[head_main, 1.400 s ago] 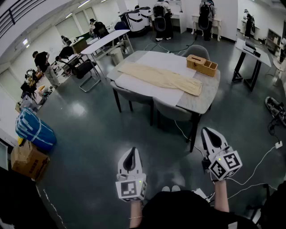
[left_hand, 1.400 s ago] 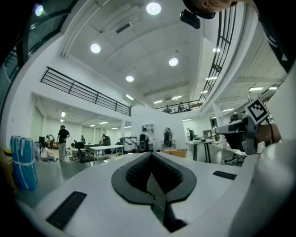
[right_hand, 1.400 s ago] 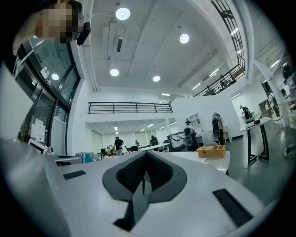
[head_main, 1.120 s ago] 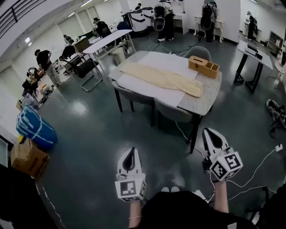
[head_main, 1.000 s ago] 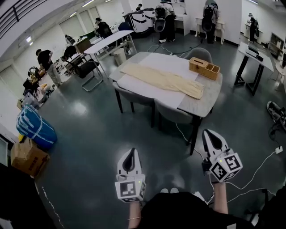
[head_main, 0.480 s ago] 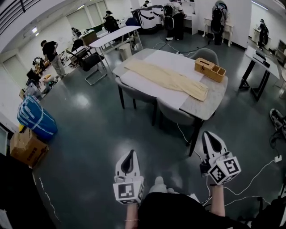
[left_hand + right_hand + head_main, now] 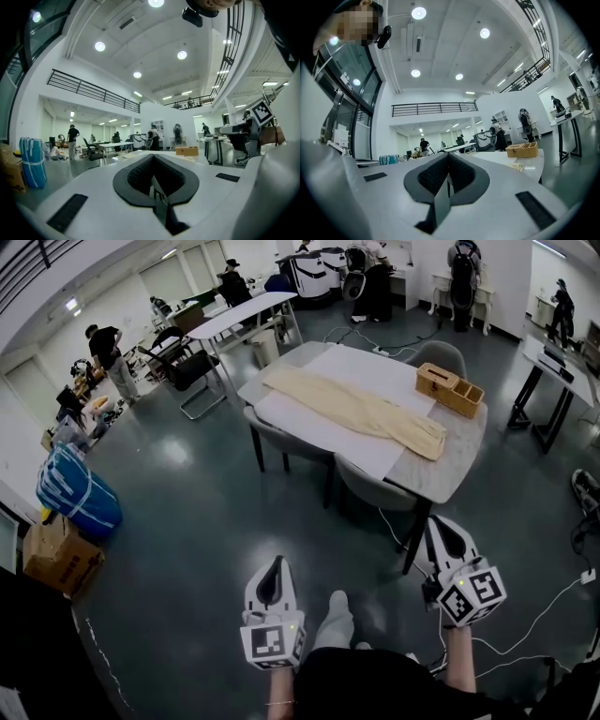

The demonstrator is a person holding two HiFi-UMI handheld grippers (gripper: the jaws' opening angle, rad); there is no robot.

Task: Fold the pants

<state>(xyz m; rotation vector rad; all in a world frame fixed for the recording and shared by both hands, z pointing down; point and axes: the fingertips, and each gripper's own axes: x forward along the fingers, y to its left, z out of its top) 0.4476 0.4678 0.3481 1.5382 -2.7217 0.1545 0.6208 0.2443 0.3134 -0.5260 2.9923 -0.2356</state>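
Table point(image 7: 442, 476) and pants point(image 7: 366, 409) nearer; left gripper point(image 7: 276, 562), right gripper point(image 7: 440, 521) level, fingers point(image 7: 136, 177) together.

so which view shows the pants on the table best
The head view: from above, the cream pants lie stretched full length across the table. The right gripper view catches only a sliver of cream cloth at the table's edge. The left gripper view sees the table edge-on, and the pants are indistinguishable.

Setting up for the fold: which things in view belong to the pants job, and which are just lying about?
For the job:
- cream pants, laid flat on the white mat
- table under them
- left claw and right claw, both shut and empty

Lying about:
- wooden box on the table beside the pants
- blue bundle and cardboard box on the floor
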